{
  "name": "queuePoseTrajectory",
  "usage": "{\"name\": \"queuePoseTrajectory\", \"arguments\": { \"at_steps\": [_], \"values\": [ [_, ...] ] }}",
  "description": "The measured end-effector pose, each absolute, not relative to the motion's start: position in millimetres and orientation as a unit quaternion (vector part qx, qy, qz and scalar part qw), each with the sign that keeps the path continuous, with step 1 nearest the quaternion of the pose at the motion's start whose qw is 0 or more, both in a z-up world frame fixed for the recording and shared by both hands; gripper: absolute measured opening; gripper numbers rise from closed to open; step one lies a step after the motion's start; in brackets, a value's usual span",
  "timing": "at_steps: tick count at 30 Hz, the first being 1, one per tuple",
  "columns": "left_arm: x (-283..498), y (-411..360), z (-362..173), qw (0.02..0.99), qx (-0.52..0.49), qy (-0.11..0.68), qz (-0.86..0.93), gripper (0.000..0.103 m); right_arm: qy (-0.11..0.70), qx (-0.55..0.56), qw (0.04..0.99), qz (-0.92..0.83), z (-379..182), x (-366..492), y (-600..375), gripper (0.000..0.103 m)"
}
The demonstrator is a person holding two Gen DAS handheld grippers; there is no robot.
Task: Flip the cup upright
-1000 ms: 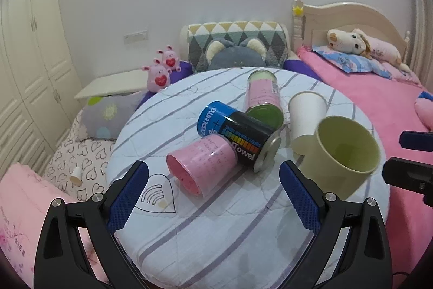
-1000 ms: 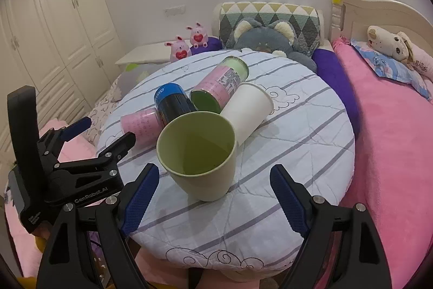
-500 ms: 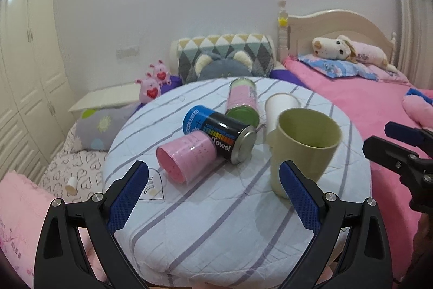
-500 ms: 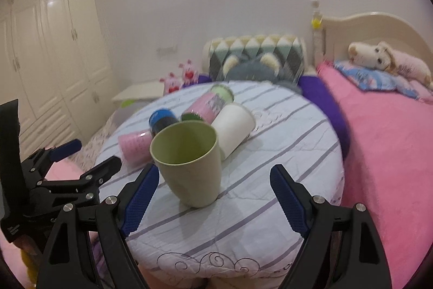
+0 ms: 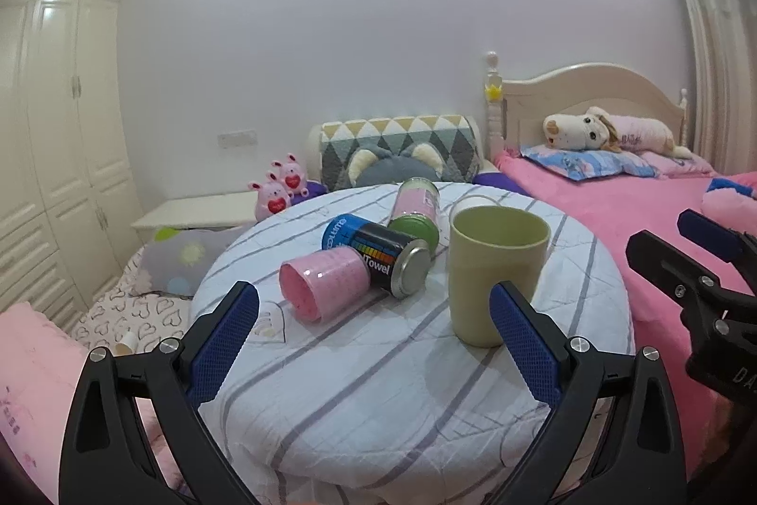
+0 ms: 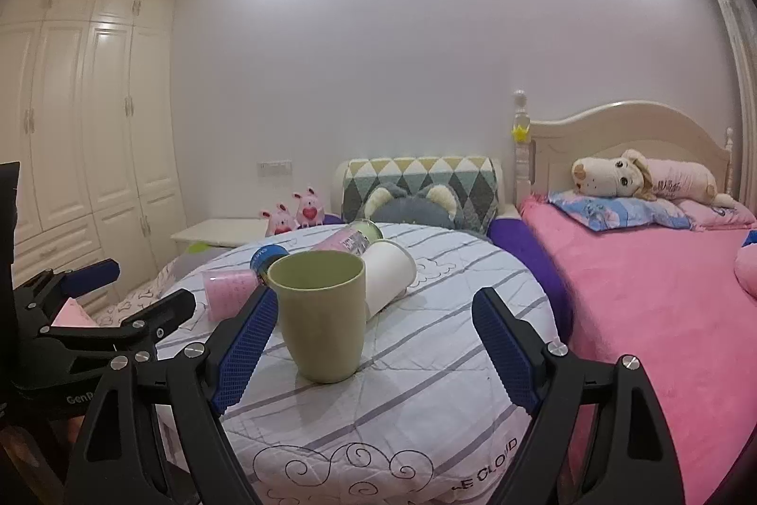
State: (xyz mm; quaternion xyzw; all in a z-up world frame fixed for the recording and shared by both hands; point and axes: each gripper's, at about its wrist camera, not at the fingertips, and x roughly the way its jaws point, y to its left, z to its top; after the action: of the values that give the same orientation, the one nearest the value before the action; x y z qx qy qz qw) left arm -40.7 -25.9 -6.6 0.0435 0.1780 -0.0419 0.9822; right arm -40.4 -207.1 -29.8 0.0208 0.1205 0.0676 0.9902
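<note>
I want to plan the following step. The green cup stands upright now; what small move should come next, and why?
Probably draw both grippers back and stop. The green cup already stands upright on the table, mouth up, and the open right gripper and left gripper do not touch it. The other containers lie on their sides.

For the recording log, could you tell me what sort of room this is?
Most likely a child's bedroom: a bed with a pink cover and a plush toy on its pillow, a tall built-in wardrobe, and a quilt-covered round table holding the green cup.
</note>
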Motion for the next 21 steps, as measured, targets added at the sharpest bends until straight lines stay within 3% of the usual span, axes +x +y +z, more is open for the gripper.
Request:
{"name": "queuePoseTrajectory", "arguments": {
  "at_steps": [12, 21],
  "values": [
    [-63.7, -26.0, -25.0, 0.990, 0.018, 0.130, -0.059, 0.102, 0.042, 0.004, 0.998, 0.050, -42.8, -64.9, -200.9, 0.086],
    [-68.6, -27.9, -26.0, 0.991, 0.023, 0.122, -0.050, 0.102, 0.040, 0.004, 0.997, 0.062, -47.2, -69.8, -196.9, 0.086]
  ]
}}
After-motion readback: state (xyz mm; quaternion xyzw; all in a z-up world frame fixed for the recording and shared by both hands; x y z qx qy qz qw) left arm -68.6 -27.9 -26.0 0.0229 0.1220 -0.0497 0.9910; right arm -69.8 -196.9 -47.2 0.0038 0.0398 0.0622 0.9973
